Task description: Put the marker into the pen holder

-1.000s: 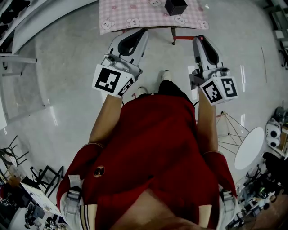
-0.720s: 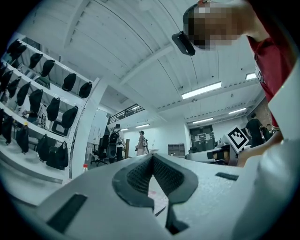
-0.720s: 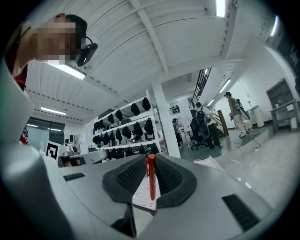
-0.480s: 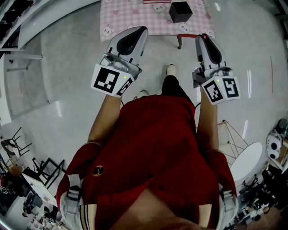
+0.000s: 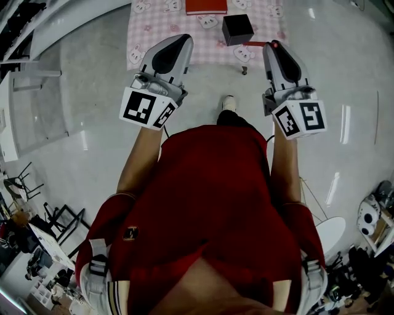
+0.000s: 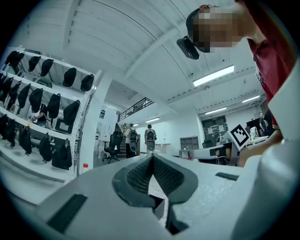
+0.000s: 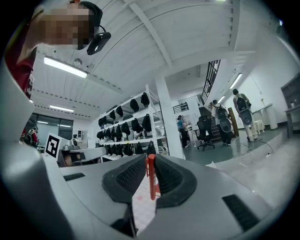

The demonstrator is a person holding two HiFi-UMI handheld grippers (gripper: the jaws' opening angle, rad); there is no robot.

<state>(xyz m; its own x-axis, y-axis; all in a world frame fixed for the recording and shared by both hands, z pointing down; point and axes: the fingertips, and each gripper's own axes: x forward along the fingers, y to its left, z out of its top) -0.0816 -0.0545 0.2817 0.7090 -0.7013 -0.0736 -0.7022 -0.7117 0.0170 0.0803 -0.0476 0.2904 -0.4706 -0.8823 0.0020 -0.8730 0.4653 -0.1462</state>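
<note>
Pink checked cloth covers the table (image 5: 154, 31) at the top of the head view, and a black holder (image 5: 237, 29) stands on it. The left gripper (image 5: 175, 42) points towards the table, its jaws together at the tips with nothing between them. The right gripper (image 5: 274, 50) is clamped on the red marker (image 7: 151, 176). The marker stands upright between the pads, its top end just past the tips, apart from the holder.

Grippers (image 5: 180, 39) (image 5: 273, 47): there were two
Marker (image 7: 151, 177): one
Pen holder (image 5: 237, 29): one
Red book (image 5: 206, 6): one
Table (image 5: 148, 27): one
</note>
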